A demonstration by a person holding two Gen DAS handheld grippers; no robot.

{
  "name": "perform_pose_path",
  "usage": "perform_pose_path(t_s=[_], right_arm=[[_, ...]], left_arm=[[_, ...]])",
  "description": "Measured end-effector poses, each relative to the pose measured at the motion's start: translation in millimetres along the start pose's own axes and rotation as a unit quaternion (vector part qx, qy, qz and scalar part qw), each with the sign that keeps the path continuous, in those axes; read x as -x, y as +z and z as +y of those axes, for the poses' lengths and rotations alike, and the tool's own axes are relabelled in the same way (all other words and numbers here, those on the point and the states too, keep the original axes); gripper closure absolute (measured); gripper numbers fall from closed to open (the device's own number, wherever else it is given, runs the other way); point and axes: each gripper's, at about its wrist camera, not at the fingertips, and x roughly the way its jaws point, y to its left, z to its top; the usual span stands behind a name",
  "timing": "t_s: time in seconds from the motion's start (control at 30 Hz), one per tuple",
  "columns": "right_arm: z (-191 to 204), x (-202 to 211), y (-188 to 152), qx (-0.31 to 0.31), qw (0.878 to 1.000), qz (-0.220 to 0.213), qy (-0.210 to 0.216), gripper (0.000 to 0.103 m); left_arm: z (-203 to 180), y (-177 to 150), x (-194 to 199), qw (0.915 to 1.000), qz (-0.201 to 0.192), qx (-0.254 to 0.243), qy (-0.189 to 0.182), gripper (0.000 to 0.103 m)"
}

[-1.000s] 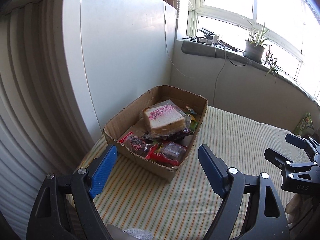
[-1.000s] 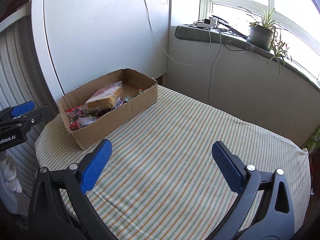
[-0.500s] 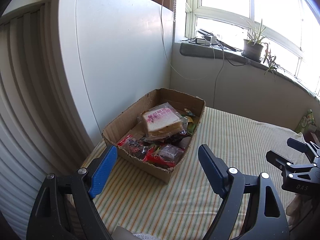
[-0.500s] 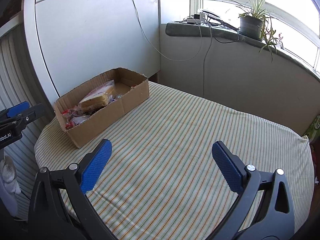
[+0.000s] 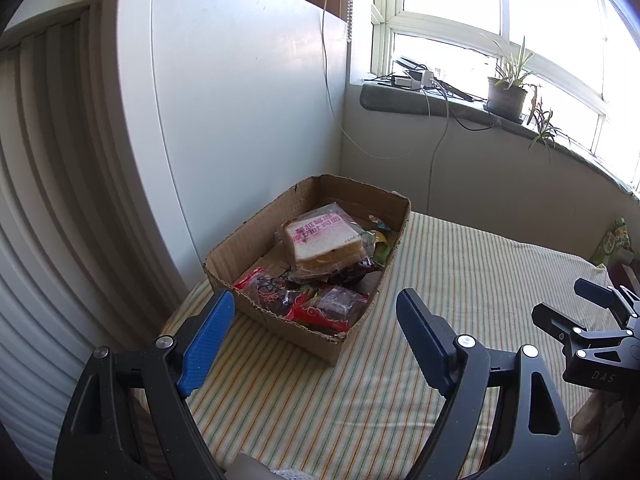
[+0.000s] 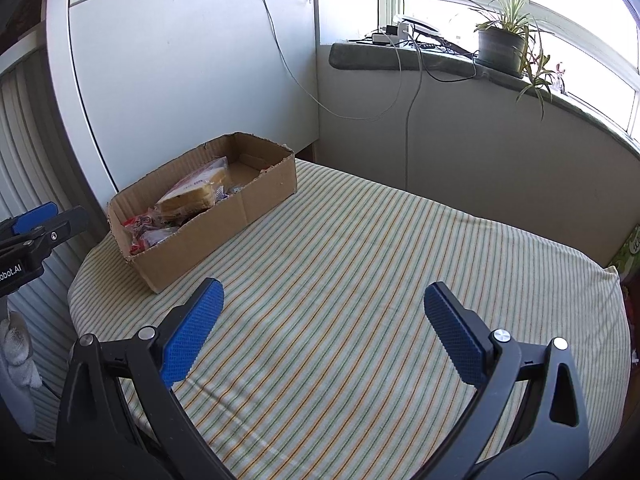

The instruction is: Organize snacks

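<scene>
An open cardboard box [image 5: 236, 240] stands on the striped table at the far left corner, seen also in the right wrist view [image 6: 248, 204]. Inside lie a wrapped sliced bread pack [image 5: 320, 236] on top and several red and dark snack packets [image 5: 304, 300] at the near end. My left gripper [image 5: 312, 328] is open and empty, held above the table short of the box's near end. My right gripper [image 6: 320, 320] is open and empty over the bare striped cloth, right of the box.
The table has a striped cloth [image 6: 380, 260] with its edge at left and front. A white panel [image 5: 240, 100] and a ribbed radiator stand behind the box. A windowsill with a potted plant [image 6: 500, 40] and cables runs at the back. A green packet [image 5: 612, 240] sits far right.
Both grippers have drawn back and up a little, so the box looks smaller and farther. Both stay open and empty. The box and snacks have not moved.
</scene>
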Motion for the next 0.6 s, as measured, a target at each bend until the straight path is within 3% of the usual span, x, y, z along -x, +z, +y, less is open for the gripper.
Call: perform_pose_path(t_s=[0.6], right_arm=[[-3.9,-2.6,-3.6,-0.006,1.0,0.005,-0.002,0.001]], left_arm=[[2.0,-2.9,-6.0,1.0,0.002,0.003,-0.003,0.02]])
